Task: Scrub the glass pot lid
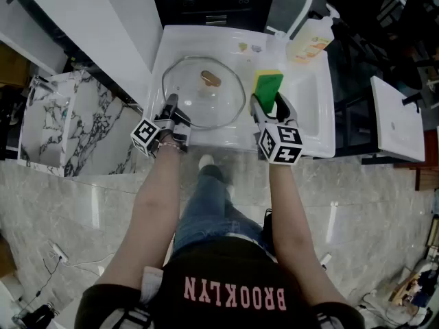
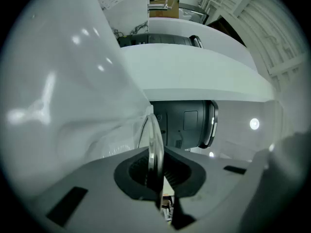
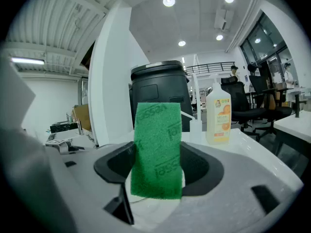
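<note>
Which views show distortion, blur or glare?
Head view: sharp, evenly lit, faint reflections on the round glass pot lid. Left gripper view: heavy fisheye, the lid's rim blurred at the left gripper. Right gripper view: fisheye, green scouring pad crisp, ceiling lamps glare.

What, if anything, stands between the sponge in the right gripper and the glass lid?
Nothing visible. The green scouring sponge in the right gripper is just right of the glass lid, with only bare sink between. The left gripper clamps the lid's rim.

One lid (image 1: 204,94), one sponge (image 1: 267,86), two bottles (image 1: 310,43) (image 1: 278,43)
</note>
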`<state>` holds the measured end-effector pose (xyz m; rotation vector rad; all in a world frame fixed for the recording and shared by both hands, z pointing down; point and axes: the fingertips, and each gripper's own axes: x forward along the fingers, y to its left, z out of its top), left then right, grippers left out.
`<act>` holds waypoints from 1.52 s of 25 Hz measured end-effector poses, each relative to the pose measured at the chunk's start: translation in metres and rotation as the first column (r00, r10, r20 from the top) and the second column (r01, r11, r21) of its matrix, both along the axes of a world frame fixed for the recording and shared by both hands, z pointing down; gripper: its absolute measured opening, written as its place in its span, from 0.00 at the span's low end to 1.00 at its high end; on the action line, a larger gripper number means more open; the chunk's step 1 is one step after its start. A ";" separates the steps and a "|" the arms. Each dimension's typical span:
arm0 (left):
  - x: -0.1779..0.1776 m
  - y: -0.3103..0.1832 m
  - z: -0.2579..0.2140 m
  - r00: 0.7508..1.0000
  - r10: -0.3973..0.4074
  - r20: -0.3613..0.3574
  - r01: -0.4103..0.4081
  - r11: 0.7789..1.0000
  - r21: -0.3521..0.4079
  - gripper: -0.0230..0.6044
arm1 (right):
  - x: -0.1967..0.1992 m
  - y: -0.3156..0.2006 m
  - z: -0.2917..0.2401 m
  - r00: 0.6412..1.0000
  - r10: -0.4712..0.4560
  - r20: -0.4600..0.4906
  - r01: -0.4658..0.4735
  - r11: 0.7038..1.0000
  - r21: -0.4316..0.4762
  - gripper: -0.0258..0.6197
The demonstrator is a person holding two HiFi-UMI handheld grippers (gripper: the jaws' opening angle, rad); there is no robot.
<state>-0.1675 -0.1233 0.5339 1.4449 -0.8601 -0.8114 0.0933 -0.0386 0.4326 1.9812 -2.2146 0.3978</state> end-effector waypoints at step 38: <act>0.003 -0.007 -0.005 1.000 0.001 -0.001 -0.001 1.000 0.017 0.07 | -0.181 -0.004 0.061 0.619 -0.783 -0.063 0.600 0.523 -0.605 0.46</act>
